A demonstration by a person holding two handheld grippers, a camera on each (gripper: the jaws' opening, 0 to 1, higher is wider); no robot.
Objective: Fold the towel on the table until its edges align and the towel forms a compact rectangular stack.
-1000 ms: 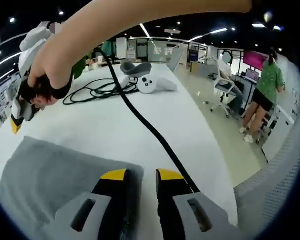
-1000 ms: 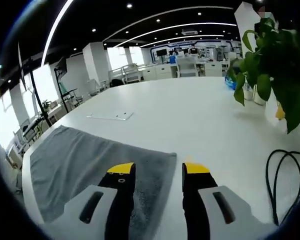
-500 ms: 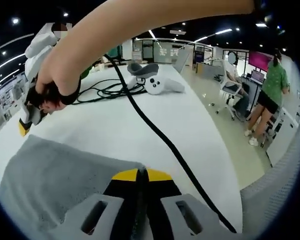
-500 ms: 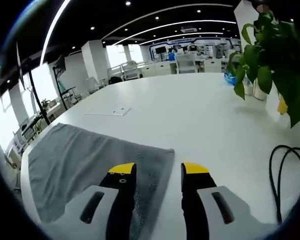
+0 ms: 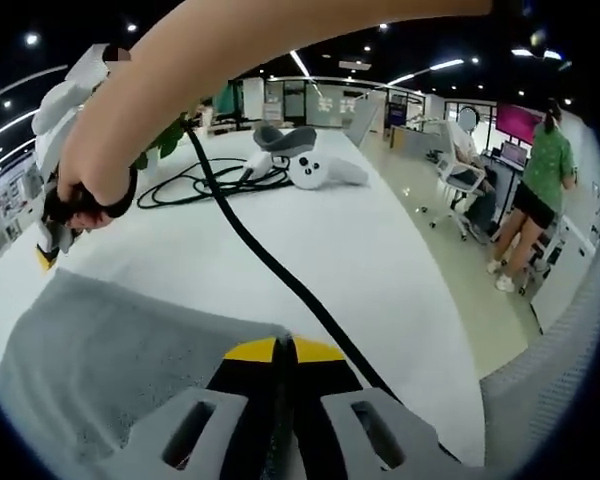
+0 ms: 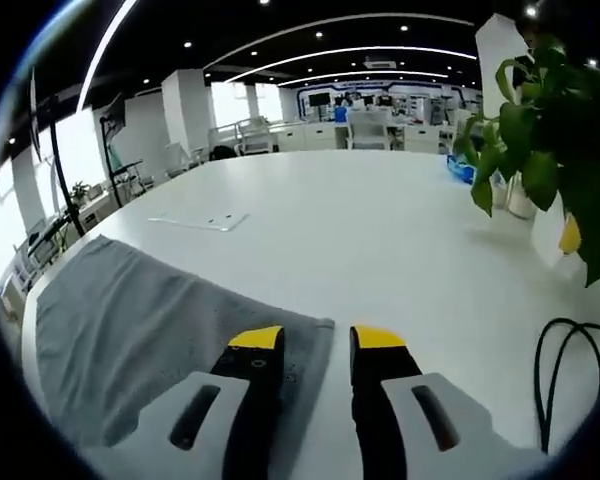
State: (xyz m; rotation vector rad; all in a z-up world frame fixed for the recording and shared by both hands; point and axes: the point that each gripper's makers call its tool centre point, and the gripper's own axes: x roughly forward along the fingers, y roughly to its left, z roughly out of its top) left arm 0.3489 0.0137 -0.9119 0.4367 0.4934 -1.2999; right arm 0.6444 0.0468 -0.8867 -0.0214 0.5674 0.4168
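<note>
The grey towel [image 5: 110,365] lies flat on the white table [image 5: 310,240]. My left gripper [image 5: 283,349] is shut at the towel's near corner, its yellow tips pressed together on the cloth edge. In the right gripper view the same towel [image 6: 130,325] spreads to the left, and my right gripper [image 6: 315,340] stands open low over its other corner, the left jaw above the cloth and the right jaw above bare table. In the left gripper view, the right gripper [image 5: 45,252] appears at the far left, held in a person's hand [image 5: 85,185].
A black cable [image 5: 270,270] runs from the hand across the table past my left jaws. White controllers [image 5: 305,165] and coiled cable lie farther back. A potted plant [image 6: 550,150] and a cable loop [image 6: 570,375] sit right of the right gripper. People stand and sit off the table's edge.
My left jaws have gone from open to shut at the towel corner. The right jaws have narrowed and come lower and closer to their corner.
</note>
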